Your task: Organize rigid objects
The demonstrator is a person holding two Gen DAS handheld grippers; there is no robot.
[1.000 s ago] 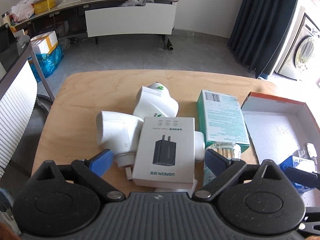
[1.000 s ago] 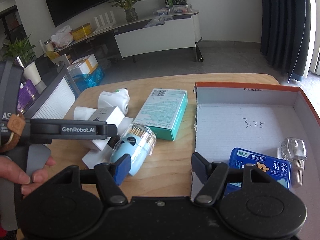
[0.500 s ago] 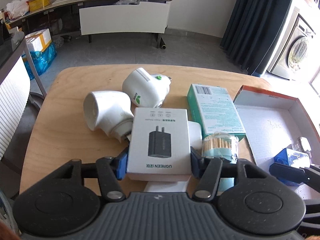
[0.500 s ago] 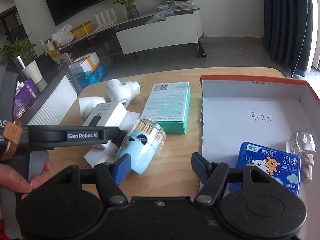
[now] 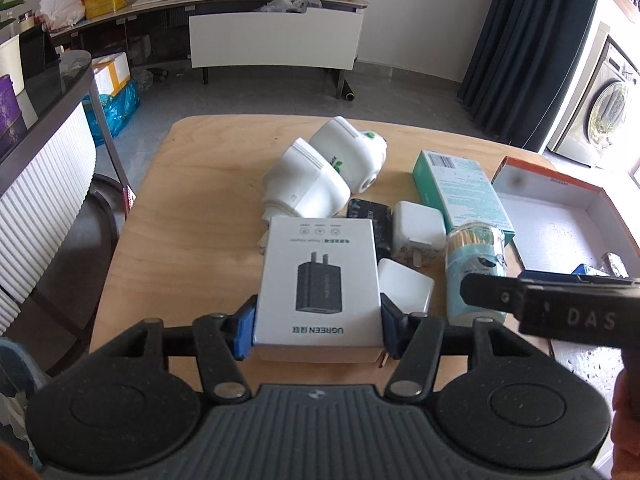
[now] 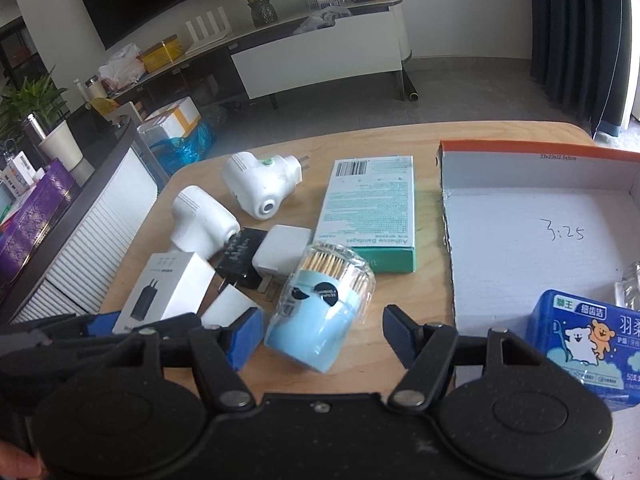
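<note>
Jaws of my left gripper (image 5: 317,330) are clenched on the white charger box (image 5: 318,280), blue pads pressed against its two long sides, at the near edge of the wooden counter (image 5: 192,216). Beyond the box I see two white plug-in devices (image 5: 308,188) touching each other, a black adapter (image 5: 370,216) and a white adapter (image 5: 418,230) side by side. My right gripper (image 6: 323,334) has its jaws spread wide, gripping nothing; a light-blue toothpick jar (image 6: 320,308) lies tilted on the counter between them. A teal bandage box (image 6: 370,212) lies flat behind the jar. To the right sits an orange-rimmed tray (image 6: 520,152), with a blue floss box (image 6: 584,340) inside its near corner.
</note>
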